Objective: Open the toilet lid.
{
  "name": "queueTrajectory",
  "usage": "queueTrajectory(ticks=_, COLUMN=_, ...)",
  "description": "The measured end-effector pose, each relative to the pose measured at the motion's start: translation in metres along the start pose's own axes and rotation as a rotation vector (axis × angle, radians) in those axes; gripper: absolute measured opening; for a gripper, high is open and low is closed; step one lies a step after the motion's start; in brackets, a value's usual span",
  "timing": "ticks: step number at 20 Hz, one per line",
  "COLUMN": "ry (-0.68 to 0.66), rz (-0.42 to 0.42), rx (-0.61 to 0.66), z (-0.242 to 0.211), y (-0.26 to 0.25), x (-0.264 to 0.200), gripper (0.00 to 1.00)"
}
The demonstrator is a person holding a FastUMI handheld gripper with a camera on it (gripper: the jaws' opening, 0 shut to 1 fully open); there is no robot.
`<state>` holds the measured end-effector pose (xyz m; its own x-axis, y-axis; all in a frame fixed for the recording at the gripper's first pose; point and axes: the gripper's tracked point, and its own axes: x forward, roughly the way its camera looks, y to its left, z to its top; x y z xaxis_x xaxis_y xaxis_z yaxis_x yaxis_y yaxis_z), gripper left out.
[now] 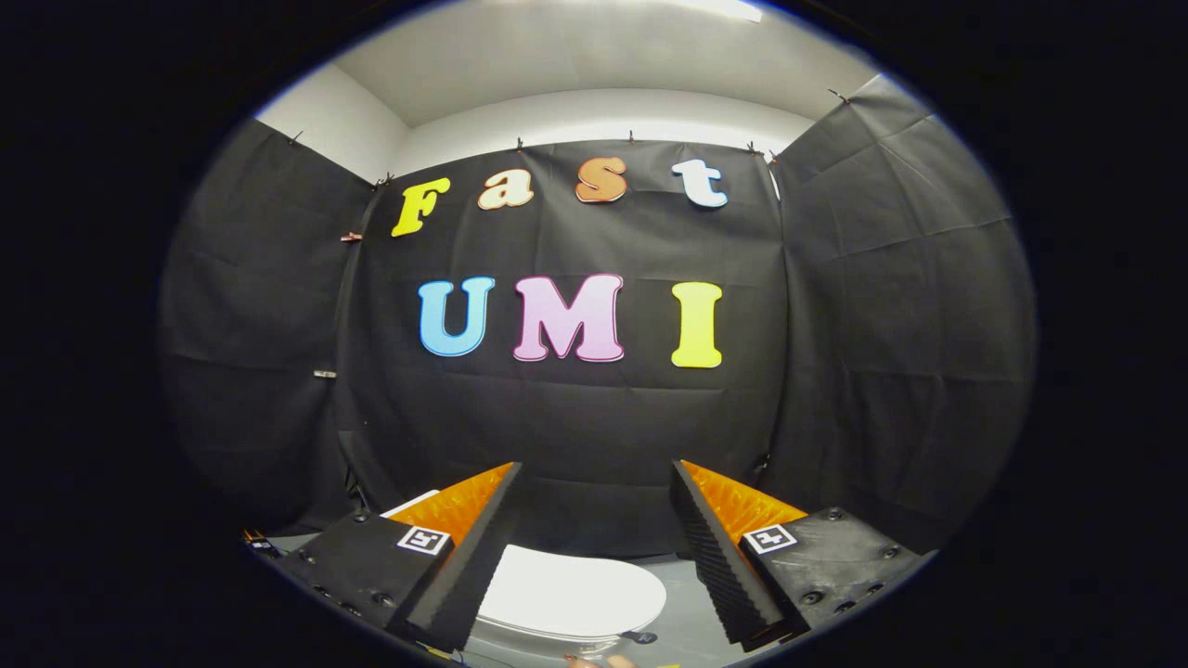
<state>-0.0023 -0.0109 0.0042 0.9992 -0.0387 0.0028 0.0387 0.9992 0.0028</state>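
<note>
The tool point(594, 547) is up high and spread wide, its two fingers point(464, 566) well apart with a big gap between them, and nothing sits in that gap. It is released, gripping nothing and touching nothing that can be seen. Each finger carries a ribbed inner face, and those faces look across at each other over open air.

Down below the tool lies the toilet lid point(566, 594), white and smooth. It is flat and closed, its broad face turned upward. Most of what shows of it sits under the gap between the fingers, nearer the left one, and that finger covers its left part. Its rounded end points away toward the right finger, so its long axis runs roughly across from one finger toward the other. A thin white edge point(548, 635) peeks out just beneath the lid on the near side; whether that is the seat or the bowl rim cannot be told.

Around the lid, a grey floor point(691, 603) shows between it and the right finger. Beyond the fingers hangs the black cloth wall point(575, 417), creased and pinned along its top edge, with a pale ceiling point(594, 65) above it.
</note>
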Motion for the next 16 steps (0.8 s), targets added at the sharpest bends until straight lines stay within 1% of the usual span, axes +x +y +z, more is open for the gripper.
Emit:
queueTrajectory(ticks=4, ry=0.018, rz=-0.053, rx=0.008, z=-0.005, y=-0.016, x=0.006, gripper=0.99)
queueTrajectory(ticks=8, ry=0.046, rz=-0.098, rx=0.054, z=-0.016, y=-0.034, x=0.015, gripper=0.99)
queueTrajectory(ticks=10, ry=0.077, rz=-0.112, rx=0.083, z=-0.030, y=-0.042, x=0.024, gripper=0.99)
queueTrajectory(ticks=14, ry=0.127, rz=-0.167, rx=0.124, z=-0.061, y=-0.068, x=0.038, gripper=0.99)
queueTrajectory(ticks=16, ry=0.147, rz=-0.175, rx=0.163, z=-0.077, y=-0.074, x=0.043, gripper=0.99)
